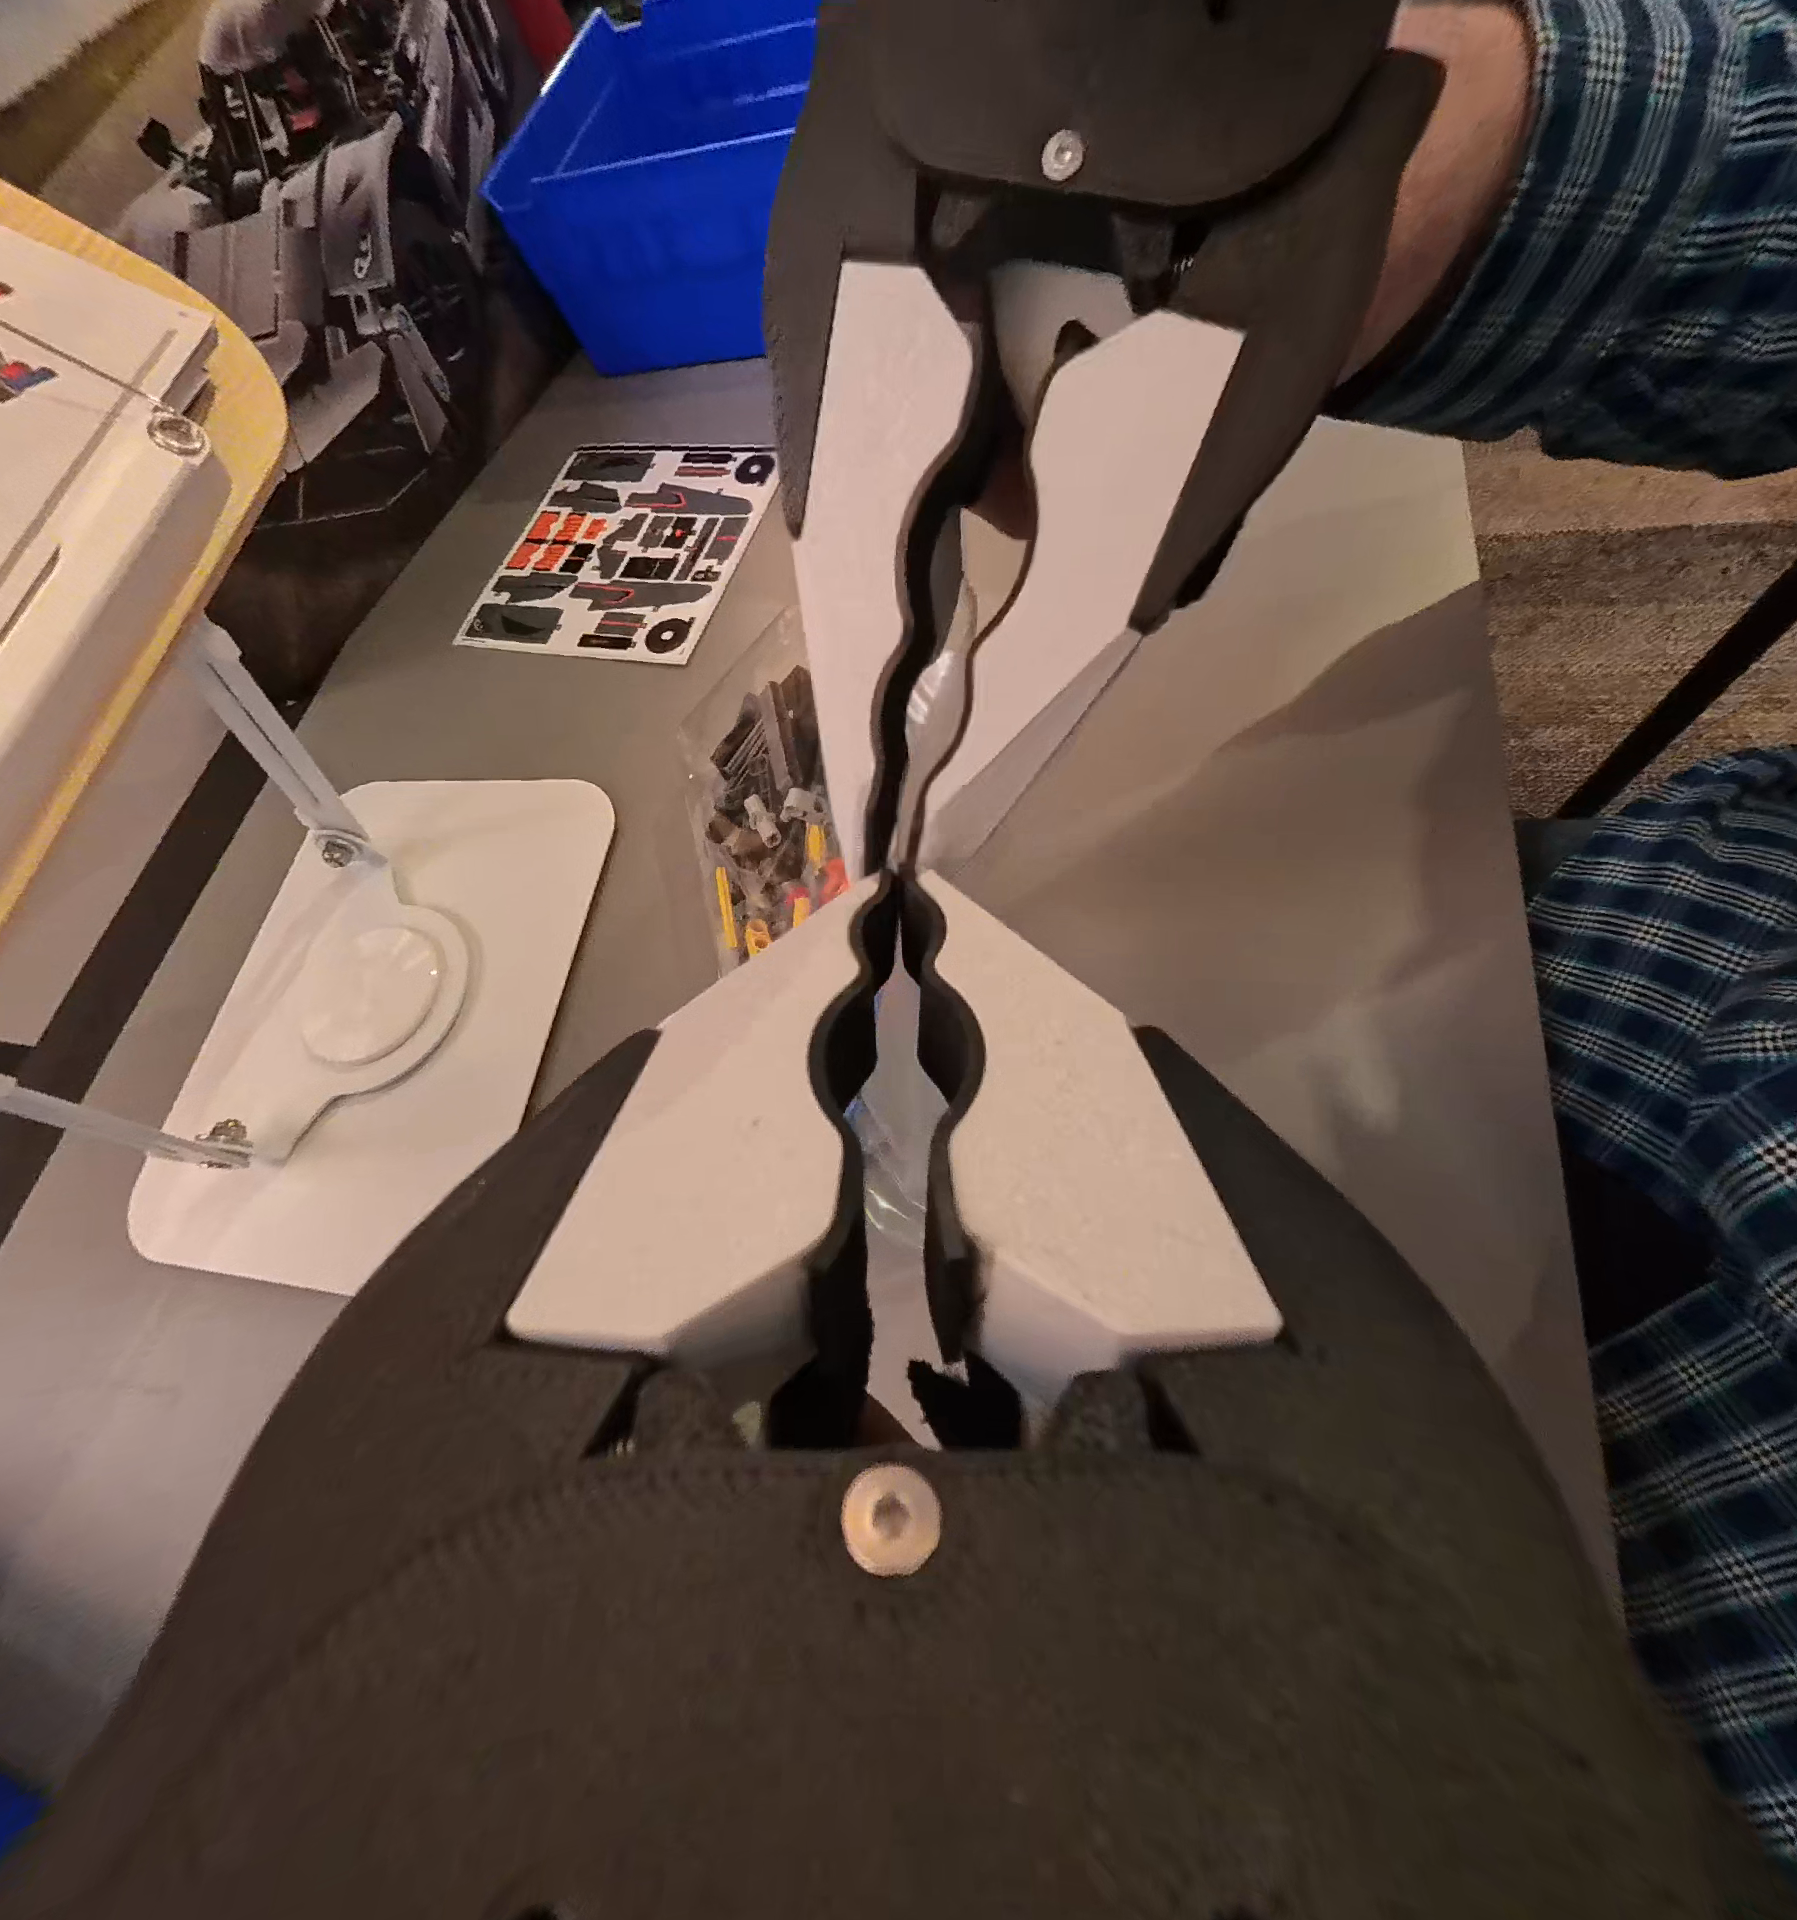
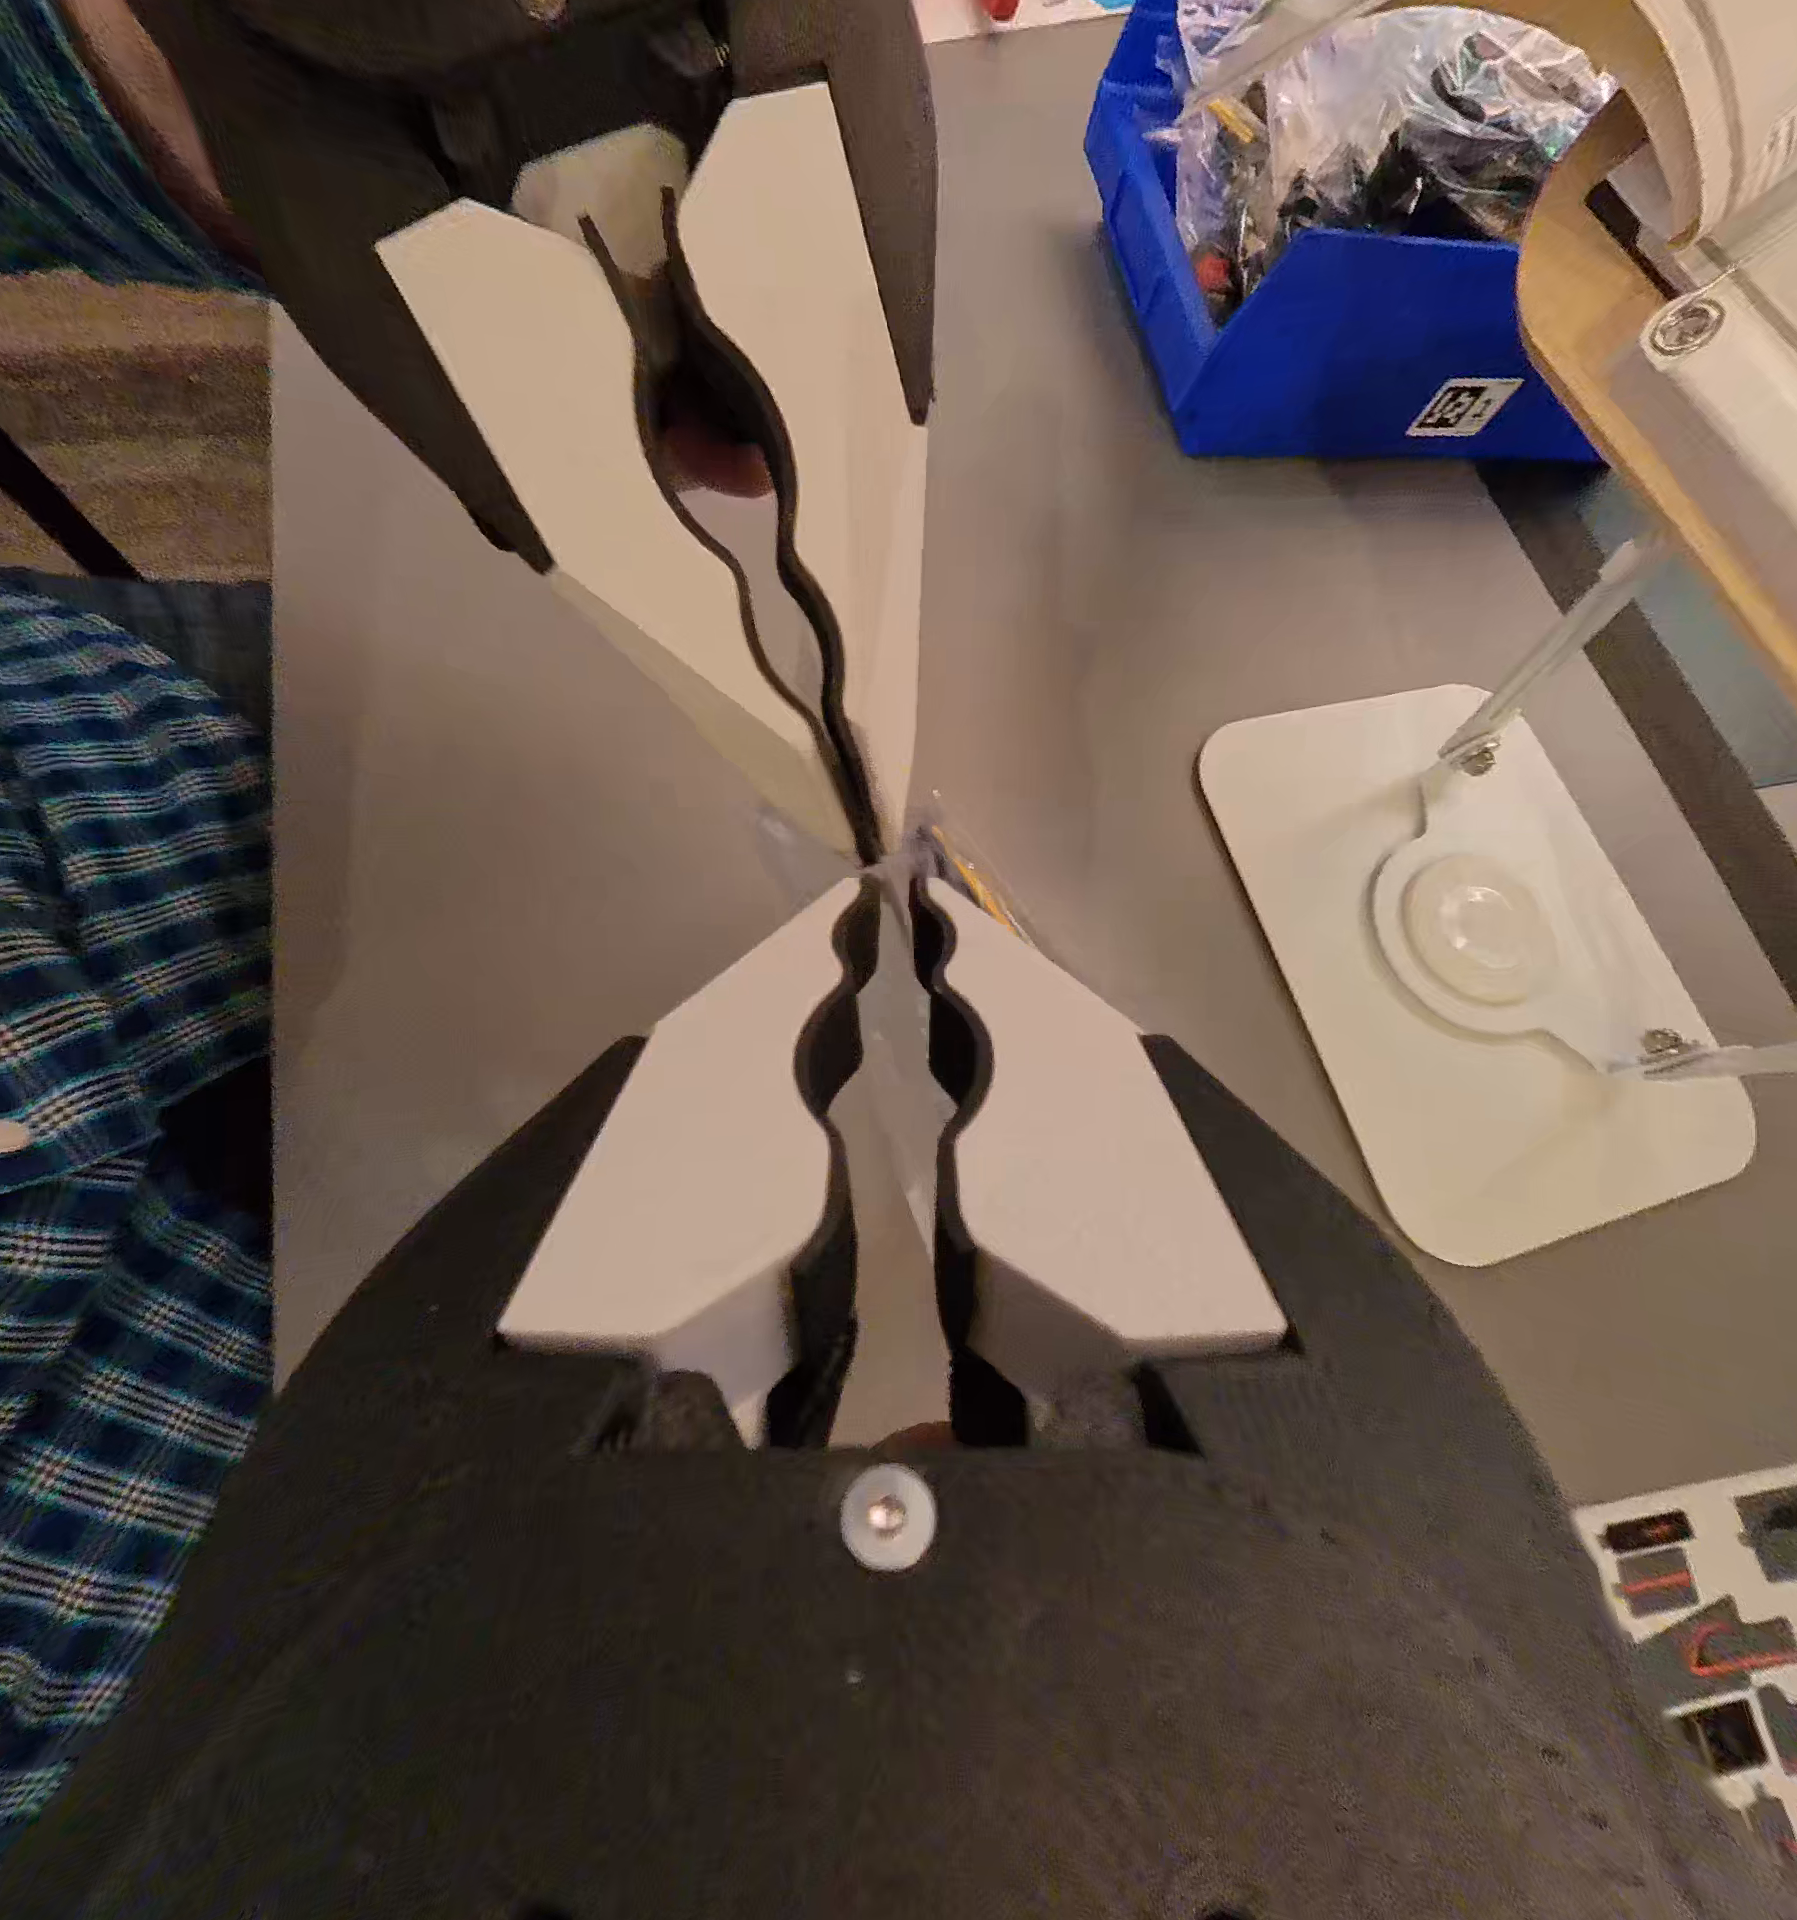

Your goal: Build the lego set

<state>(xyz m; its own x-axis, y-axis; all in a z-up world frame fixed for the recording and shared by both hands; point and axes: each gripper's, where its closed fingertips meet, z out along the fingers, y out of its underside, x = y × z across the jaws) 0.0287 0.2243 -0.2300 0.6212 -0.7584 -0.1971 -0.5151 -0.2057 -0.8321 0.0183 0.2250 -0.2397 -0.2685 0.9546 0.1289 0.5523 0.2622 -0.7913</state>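
Note:
A clear plastic bag of small lego parts (black, grey, yellow, red) lies on the grey table. My left gripper and my right gripper meet tip to tip over the bag's near edge. Both are shut and pinch the clear plastic, which shows between my left fingers. In the left wrist view the right gripper comes in from the top. In the right wrist view the left gripper comes in from the top, and a crumpled bit of the bag sticks out at the tips.
A sticker sheet lies behind the bag. A blue bin holds more bags of parts. A booklet holder with a white base and an open instruction booklet stands to one side. Plaid sleeves are at the table's edge. Less than 4 cm separates the two grippers' tips.

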